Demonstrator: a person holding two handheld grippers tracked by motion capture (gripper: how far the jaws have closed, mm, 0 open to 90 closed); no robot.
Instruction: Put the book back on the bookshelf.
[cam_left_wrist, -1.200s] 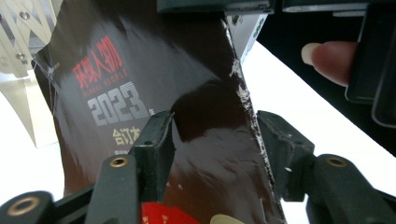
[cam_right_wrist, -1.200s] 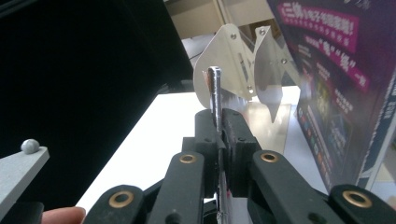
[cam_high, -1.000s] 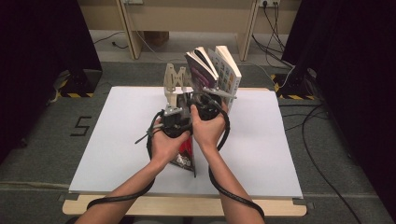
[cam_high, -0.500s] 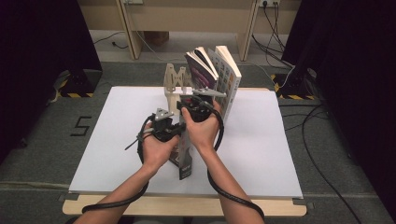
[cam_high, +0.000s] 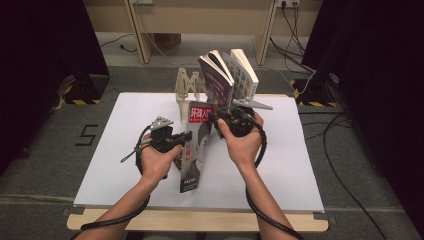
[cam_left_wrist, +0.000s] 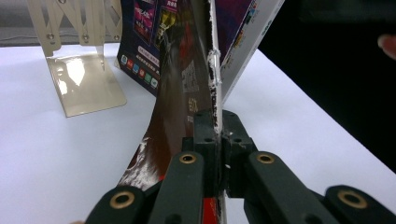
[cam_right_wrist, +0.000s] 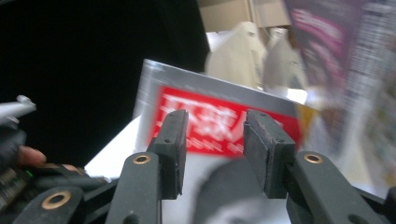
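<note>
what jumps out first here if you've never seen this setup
The eye lands on the magazine with its red title block, standing on edge mid-table on the white sheet, pinched at its spine by the left gripper. Just right of it the right gripper faces the cover, its fingers having just been opening with nothing between them. Behind, books lean in a beige folding rack at the table's far edge.
</note>
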